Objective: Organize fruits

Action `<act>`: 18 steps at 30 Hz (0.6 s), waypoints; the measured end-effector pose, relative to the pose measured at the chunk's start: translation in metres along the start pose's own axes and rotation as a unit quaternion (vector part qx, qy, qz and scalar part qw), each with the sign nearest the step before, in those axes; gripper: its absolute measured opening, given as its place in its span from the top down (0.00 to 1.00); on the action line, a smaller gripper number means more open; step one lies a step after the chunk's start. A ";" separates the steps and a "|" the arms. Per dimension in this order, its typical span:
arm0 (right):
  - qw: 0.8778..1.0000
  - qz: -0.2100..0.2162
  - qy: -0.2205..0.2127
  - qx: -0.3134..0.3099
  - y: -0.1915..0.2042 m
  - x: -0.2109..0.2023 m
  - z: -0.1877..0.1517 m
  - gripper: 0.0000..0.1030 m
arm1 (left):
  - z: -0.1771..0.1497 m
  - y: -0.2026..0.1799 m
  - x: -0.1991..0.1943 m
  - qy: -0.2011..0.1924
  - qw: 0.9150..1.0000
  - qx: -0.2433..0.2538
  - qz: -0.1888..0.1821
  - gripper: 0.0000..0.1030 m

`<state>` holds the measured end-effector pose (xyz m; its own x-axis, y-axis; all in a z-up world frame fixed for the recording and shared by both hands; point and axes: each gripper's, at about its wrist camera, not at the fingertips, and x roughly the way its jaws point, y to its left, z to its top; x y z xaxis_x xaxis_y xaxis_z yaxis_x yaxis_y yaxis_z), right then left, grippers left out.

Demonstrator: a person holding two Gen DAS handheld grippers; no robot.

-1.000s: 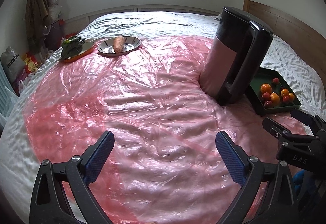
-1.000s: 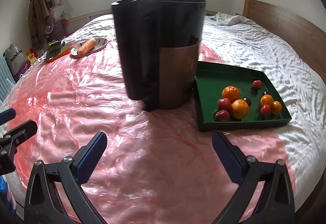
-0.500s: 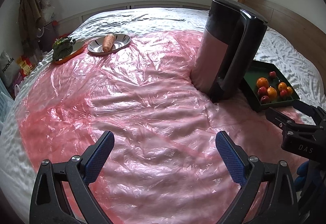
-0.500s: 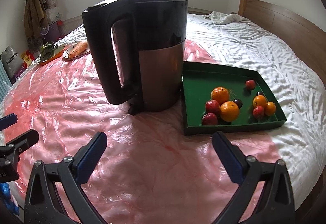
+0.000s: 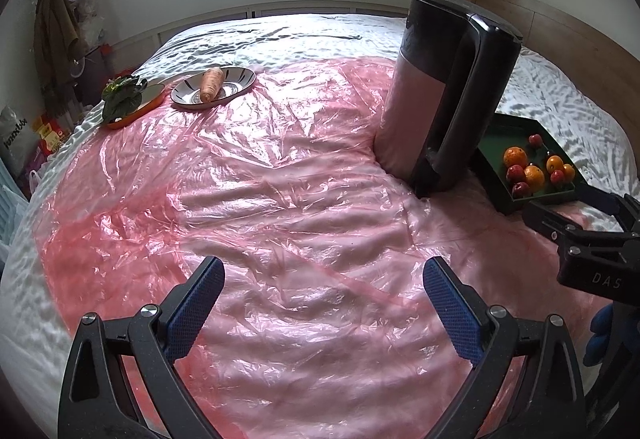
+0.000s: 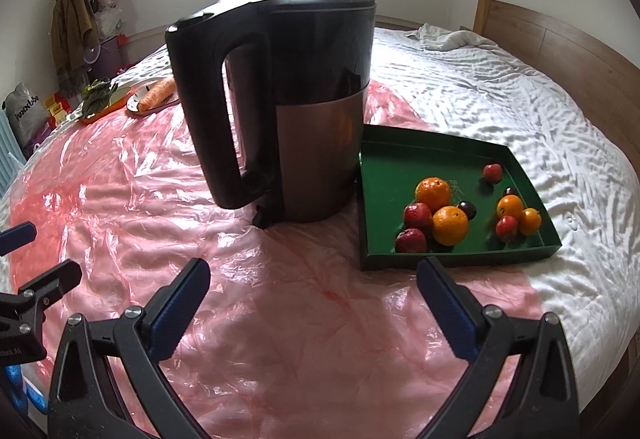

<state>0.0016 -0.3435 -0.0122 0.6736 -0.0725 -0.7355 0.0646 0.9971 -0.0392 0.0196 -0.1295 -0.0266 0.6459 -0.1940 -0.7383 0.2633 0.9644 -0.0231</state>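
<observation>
Green tray [image 6: 400, 159] on the bed [image 6: 500, 87], and that's where the fruits [image 6: 450, 225] sit: oranges and small red ones bunched toward its near right corner, with one red fruit [image 6: 493, 172] apart at the back. From the right gripper [image 6: 312, 309] the cluster lies at about one o'clock, just past the fingers [image 6: 444, 309], which are spread wide and hold nothing. The left gripper [image 5: 324, 305] is also wide open and empty, and for it the tray [image 5: 496, 135] is off at two o'clock, well apart, so I judge the right hand the nearer one. The kettle [image 6: 288, 103] stands upright at twelve o'clock for the right gripper, touching or just beside the tray's left wall; I can't tell which. No fruit has a long axis to line up on. The tiny dark fruit [image 6: 466, 208] is hard to identify. Far off at ten o'clock, a carrot [image 5: 211, 89] lies on a plate [image 5: 240, 77], greens [image 5: 122, 97] beside it.
</observation>
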 end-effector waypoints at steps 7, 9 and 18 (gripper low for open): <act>1.000 -0.003 -0.004 0.001 0.000 -0.002 0.002 0.00 | 0.001 0.001 -0.002 -0.002 1.000 -0.003 -0.003 0.05; 1.000 -0.003 -0.004 0.001 -0.001 -0.002 0.002 0.00 | 0.002 0.001 -0.003 -0.003 1.000 -0.005 -0.005 0.05; 1.000 0.010 -0.003 0.004 0.003 -0.002 0.004 0.00 | 0.003 0.007 -0.003 0.005 1.000 -0.020 -0.011 0.05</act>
<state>0.0037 -0.3401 -0.0081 0.6797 -0.0535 -0.7315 0.0574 0.9982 -0.0196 0.0215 -0.1230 -0.0222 0.6328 -0.2143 -0.7441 0.2491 0.9662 -0.0664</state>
